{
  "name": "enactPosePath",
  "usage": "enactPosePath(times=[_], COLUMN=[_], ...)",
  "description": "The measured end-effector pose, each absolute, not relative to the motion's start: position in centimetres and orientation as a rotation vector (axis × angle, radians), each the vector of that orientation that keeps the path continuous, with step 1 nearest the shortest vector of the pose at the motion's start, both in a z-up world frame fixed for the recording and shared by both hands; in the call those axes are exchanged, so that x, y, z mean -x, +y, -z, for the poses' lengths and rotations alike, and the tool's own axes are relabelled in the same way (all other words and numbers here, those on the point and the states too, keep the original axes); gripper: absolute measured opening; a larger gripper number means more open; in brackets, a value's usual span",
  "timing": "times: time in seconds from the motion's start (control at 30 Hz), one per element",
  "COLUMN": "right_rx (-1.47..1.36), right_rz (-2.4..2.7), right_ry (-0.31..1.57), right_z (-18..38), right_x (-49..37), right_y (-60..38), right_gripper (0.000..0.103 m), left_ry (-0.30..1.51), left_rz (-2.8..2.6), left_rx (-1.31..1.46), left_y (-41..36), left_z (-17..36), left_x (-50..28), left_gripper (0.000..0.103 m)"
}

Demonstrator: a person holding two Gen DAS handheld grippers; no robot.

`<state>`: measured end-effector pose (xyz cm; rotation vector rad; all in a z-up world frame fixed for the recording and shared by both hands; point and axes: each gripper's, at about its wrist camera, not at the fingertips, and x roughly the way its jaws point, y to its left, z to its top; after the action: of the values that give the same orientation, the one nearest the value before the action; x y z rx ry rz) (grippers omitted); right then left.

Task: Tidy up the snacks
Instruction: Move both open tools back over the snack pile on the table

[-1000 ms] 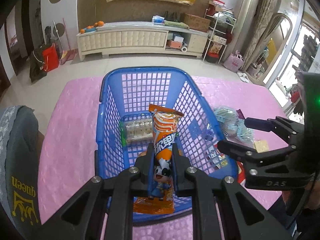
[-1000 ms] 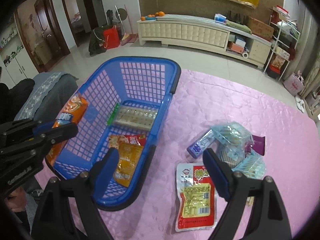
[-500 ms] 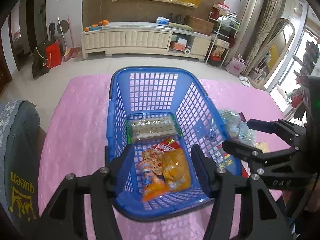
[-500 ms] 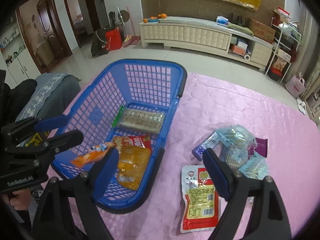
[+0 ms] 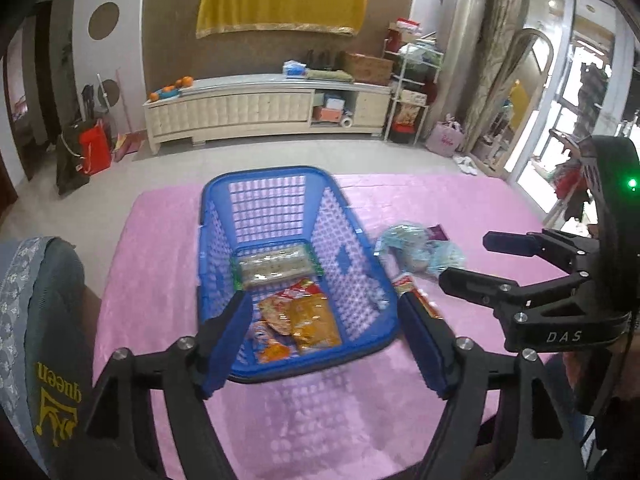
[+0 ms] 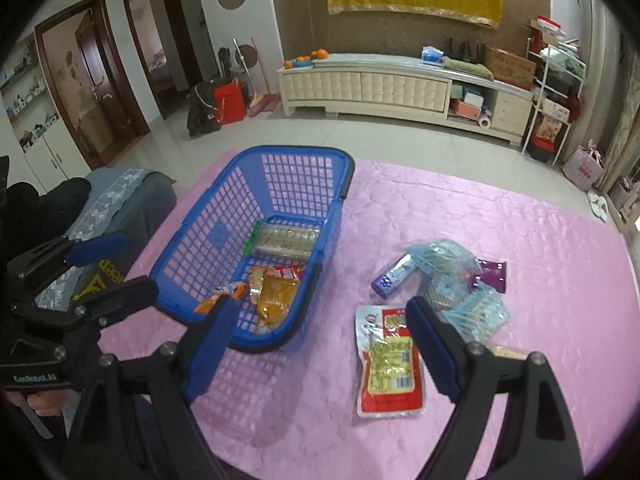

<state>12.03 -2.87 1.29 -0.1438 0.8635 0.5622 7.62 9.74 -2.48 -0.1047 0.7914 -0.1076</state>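
Note:
A blue plastic basket (image 5: 362, 276) (image 6: 192, 252) stands on the pink tablecloth. In it lie a clear tray of biscuits (image 5: 274, 266) (image 6: 286, 240), an orange cone-shaped snack (image 5: 268, 344) (image 6: 220, 294), a yellow packet (image 5: 314, 322) (image 6: 276, 294) and a red packet (image 6: 288, 270). My left gripper (image 5: 324, 348) is open and empty above the basket's near rim. My right gripper (image 6: 320, 344) is open and empty, just right of the basket, over a red and yellow packet (image 6: 390, 364). Blue-wrapped snacks (image 6: 452, 280), a purple tube (image 6: 392, 276) and a purple sachet (image 6: 492, 274) lie beyond.
The pink cloth (image 6: 540, 340) covers the whole table. A grey cushioned chair back (image 5: 36, 320) (image 6: 120, 196) stands at the table's left edge. A cream sideboard (image 6: 368, 86) stands against the far wall, across bare floor.
My left gripper opened and let the orange cone snack drop into the basket, then drew back and up. My right gripper stayed open and also drew back a little.

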Motion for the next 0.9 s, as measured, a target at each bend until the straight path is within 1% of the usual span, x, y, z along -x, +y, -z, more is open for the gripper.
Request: enactPosePath(times=[0.07, 0.33, 0.53, 0.7, 0.9], right_rx=[0.132, 0.081, 0.053, 0.029, 0.037], right_rz=[-0.558, -0.527, -0.512, -0.493, -0.46], right_ry=[0.849, 0.849, 0.876, 0.893, 0.902], right_z=[-1.8, -2.1, -1.0, 0.1, 1.6], right_x=[-11.5, -10.5, -10.1, -10.2, -10.6], right_y=[-3.9, -8.2, -11.4, -13.8, -16.7], right_gripper=[0.089, 0.089, 0.089, 0.089, 0.089], left_ry=[0.783, 0.798, 0.845, 0.885, 0.855], left_rz=[0.115, 0.151, 0.174, 0.202, 0.164], left_rx=[0.096, 0.063, 0.016, 0.045, 0.051], left_y=[8.8, 4.2, 0.1, -2.2, -4.3], left_z=[2.1, 1.8, 3.0, 4.4, 5.6], left_x=[-7.2, -6.7, -7.0, -7.9, -8.3], left_gripper=[0.078, 0.078, 0.078, 0.078, 0.078])
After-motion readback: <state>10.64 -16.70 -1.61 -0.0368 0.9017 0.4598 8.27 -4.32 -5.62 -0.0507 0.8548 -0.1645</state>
